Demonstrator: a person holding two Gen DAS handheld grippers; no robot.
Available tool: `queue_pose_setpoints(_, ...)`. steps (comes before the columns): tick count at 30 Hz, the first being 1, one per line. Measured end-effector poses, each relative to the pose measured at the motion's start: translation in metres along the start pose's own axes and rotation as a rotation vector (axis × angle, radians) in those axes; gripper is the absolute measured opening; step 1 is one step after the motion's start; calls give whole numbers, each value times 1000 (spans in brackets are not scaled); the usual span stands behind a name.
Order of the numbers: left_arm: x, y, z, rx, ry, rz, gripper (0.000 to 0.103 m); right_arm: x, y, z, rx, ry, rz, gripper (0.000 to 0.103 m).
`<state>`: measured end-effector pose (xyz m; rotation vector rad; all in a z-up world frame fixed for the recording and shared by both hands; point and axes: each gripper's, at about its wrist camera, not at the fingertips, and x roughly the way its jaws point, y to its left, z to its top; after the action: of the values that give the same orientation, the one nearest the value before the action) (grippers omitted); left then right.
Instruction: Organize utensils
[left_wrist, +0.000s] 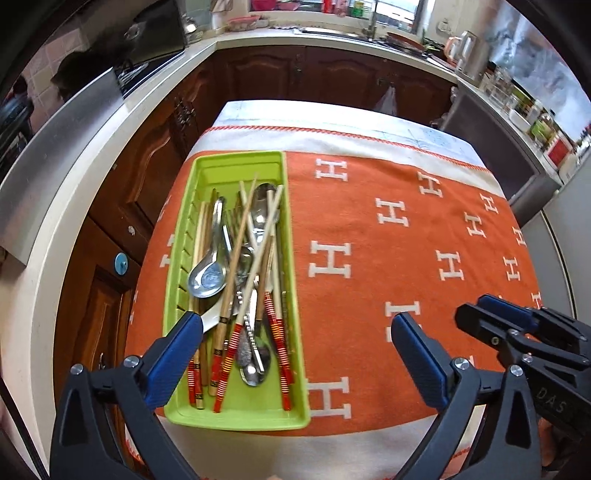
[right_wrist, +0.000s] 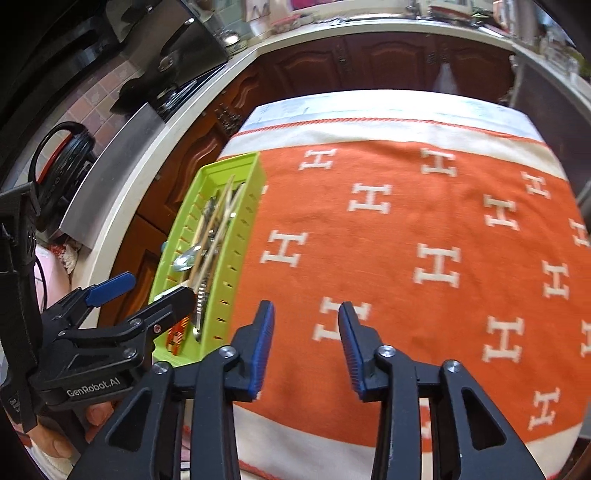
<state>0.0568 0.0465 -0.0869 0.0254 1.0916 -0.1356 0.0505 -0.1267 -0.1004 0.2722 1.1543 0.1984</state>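
A lime green tray (left_wrist: 236, 421) lies along the left side of the orange cloth (left_wrist: 388, 240) patterned with white H letters. It holds several wooden chopsticks (left_wrist: 275, 325) with red-banded ends, a metal soup spoon (left_wrist: 207, 277) and other metal spoons (left_wrist: 260, 210), all piled crosswise. My left gripper (left_wrist: 295, 321) is open wide above the tray's near end, its left finger over the utensils and its right finger over bare cloth. My right gripper (right_wrist: 306, 308) hovers open over the cloth to the right of the tray (right_wrist: 236, 243), nothing between its fingers.
The table is narrow; its left edge runs just beside the tray, with dark wooden cabinets (left_wrist: 147, 173) and a pale countertop (left_wrist: 66, 206) beyond. A stove (right_wrist: 173, 92) sits at the far left. A hand (right_wrist: 55, 446) holds the left gripper (right_wrist: 155, 290).
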Motion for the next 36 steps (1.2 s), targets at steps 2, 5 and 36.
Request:
queue_pose_setpoints(2,-6,-10,0,25,-19,9,101,-11,-7,-5,13,-13,-12,38)
queue_pose_setpoints(5,-14,-25,2,56,-36,24,101,-31,-16,-13,37,-43,-33,44)
queue_pose_setpoints(36,-88,-60,11,74,-183,16,101,-152,-5,-36,83,-290,-94,63)
